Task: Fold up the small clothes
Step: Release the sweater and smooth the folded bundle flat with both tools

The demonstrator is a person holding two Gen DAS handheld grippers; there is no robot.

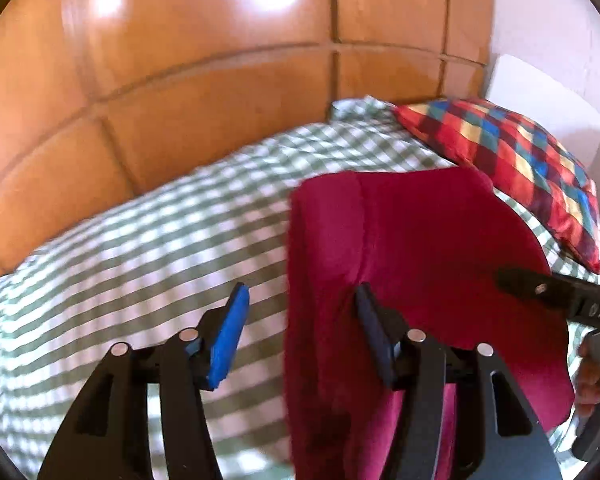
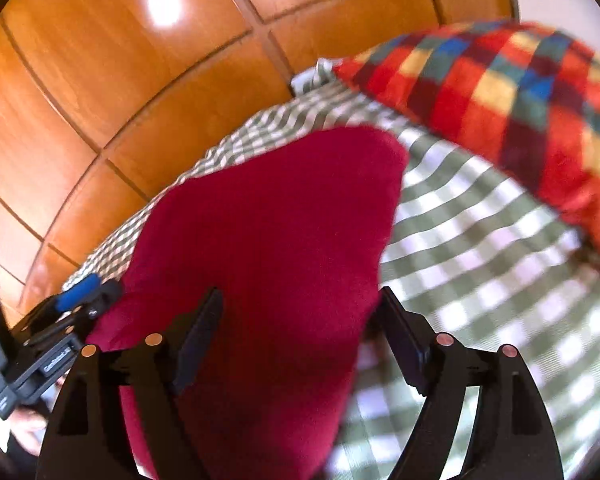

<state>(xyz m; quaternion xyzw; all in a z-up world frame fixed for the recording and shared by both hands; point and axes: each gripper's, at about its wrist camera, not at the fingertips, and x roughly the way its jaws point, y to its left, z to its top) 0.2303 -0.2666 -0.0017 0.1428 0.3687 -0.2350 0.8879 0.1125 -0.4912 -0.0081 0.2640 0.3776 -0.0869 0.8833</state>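
A crimson garment [image 1: 420, 248] lies folded on the green-and-white checked bedsheet [image 1: 140, 264]. My left gripper [image 1: 302, 314] hovers over the garment's left edge. Its jaws stand apart, with the blue pad over the sheet and the dark pad over the cloth, neither pressing. In the right wrist view the same garment [image 2: 276, 220] runs under my right gripper [image 2: 302, 314], whose jaws are wide apart on either side of the cloth without pinching it. A finger [image 1: 536, 289] of the right gripper shows at the garment's right edge. The left gripper [image 2: 94, 294] shows at its left edge.
A multicoloured checked pillow [image 1: 516, 168] lies at the right, just beyond the garment. Glossy orange wooden panels [image 1: 180, 80] rise behind the bed. A white wall [image 1: 540, 32] stands at the far right. A person's hand [image 1: 592, 376] grips the right tool.
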